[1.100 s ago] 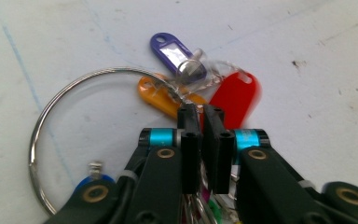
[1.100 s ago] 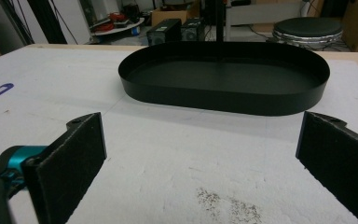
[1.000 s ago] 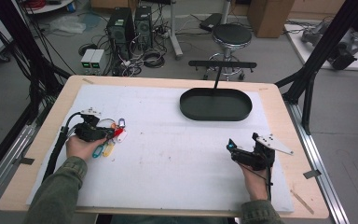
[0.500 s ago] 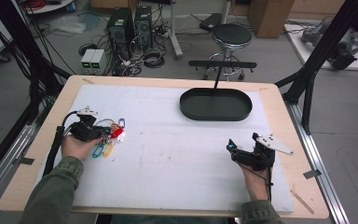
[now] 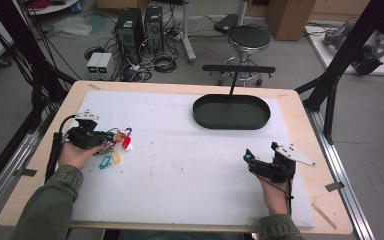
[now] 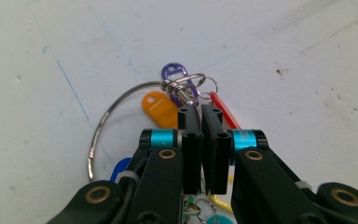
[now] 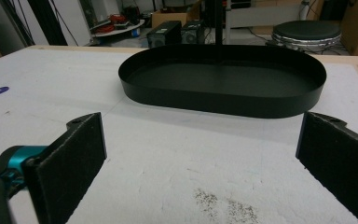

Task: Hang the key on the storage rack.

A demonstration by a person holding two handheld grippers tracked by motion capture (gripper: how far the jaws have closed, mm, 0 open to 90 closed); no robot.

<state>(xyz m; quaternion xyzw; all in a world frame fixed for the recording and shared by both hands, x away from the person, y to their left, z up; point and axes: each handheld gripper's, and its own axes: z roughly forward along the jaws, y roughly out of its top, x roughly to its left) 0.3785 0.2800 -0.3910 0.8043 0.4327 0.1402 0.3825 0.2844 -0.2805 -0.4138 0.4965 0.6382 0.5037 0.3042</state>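
The bunch of key tags [image 5: 114, 147] lies at the left of the high view, on the white mat [image 5: 180, 165], just right of the left gripper [image 5: 111, 137]. In the left gripper view it sits at the centre of the frame: a purple tag [image 6: 173, 73] at the top, an orange tag [image 6: 158, 107] below and left of it, a red tag [image 6: 223, 114] to the right, and blue, yellow and teal tags low in the frame, partly hidden behind the gripper's body. A large wire ring [image 6: 107, 121] arcs through the left half of that frame, and a small metal clasp [image 6: 182, 86] joins the tags above the jaw tips.

The left gripper's jaws are pressed together with hardly a gap; the clasp runs down to their tips, so they pinch the bunch there. The person's left hand [image 5: 77, 152] grips it from below in the high view.

The right gripper [image 5: 250, 161] rests at the lower right of the high view, well apart from the tags, its jaws spread wide with nothing between them. Beyond it, at the upper centre-right, stands a black oval tray [image 5: 231, 111], bare inside in the right gripper view.
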